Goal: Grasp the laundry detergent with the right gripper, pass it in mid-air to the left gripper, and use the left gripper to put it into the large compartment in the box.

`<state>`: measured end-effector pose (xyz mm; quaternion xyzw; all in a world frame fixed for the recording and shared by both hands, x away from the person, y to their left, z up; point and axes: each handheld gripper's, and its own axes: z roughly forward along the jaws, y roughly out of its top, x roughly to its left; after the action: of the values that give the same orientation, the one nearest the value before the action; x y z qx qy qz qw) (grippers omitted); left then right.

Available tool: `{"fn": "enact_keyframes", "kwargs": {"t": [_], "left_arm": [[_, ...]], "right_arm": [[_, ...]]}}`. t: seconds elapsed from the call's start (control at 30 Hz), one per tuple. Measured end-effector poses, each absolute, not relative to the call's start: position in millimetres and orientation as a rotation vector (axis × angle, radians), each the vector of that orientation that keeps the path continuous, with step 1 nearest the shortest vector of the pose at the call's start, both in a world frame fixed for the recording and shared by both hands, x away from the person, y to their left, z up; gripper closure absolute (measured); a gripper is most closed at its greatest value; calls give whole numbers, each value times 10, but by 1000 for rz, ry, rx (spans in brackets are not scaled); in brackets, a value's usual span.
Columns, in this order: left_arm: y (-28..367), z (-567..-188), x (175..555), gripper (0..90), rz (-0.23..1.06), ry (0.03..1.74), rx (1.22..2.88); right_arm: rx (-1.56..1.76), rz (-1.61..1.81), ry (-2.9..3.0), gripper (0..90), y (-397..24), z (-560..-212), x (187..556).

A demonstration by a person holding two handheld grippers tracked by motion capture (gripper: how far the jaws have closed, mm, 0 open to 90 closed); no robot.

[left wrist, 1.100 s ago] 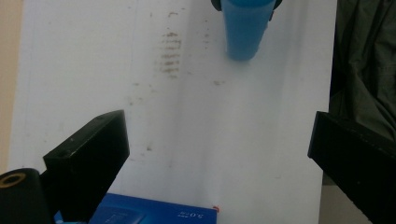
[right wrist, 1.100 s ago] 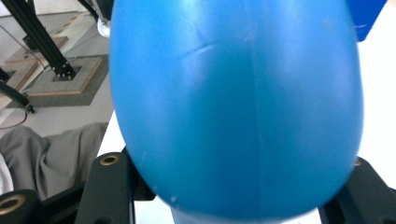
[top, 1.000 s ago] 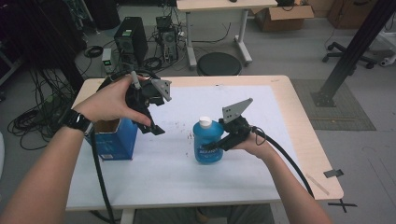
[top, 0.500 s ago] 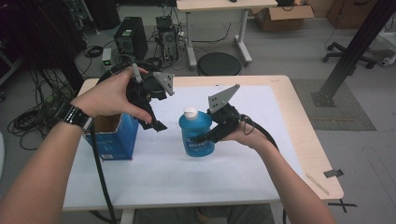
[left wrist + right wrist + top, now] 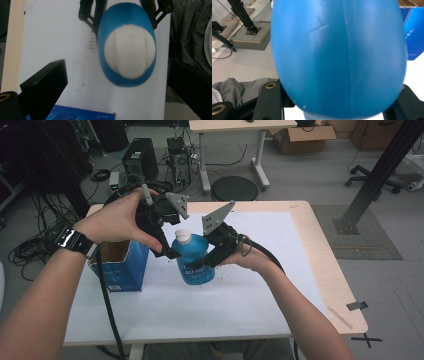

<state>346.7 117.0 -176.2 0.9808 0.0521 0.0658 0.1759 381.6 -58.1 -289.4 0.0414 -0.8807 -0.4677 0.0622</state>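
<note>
Looks like a lab or workshop; computer towers (image 5: 140, 157) and tangled cables (image 5: 30, 245) upper left, black metal frame (image 5: 375, 180) upper right.

Your left claw (image 5: 167, 247) has its jaws spread just beside the white cap of the blue bottle (image 5: 196, 261), hemmed in by the open blue box (image 5: 120, 265) on its outer side, while the desk (image 5: 280, 285) to the right of your right claw (image 5: 207, 262) lies open.
</note>
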Motion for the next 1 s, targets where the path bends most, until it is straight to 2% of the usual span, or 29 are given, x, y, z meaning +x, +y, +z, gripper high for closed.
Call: {"fn": "enact_keyframes", "kwargs": {"t": [0.63, 1.0], "left_arm": [[1083, -1794, 3445, 47, 180, 138, 2809], [1014, -1833, 3456, 110, 170, 122, 2843]], "right_arm": [[155, -1389, -2681, 421, -410, -2818, 3766], [154, -1393, -2682, 421, -419, -2807, 3758]]}}
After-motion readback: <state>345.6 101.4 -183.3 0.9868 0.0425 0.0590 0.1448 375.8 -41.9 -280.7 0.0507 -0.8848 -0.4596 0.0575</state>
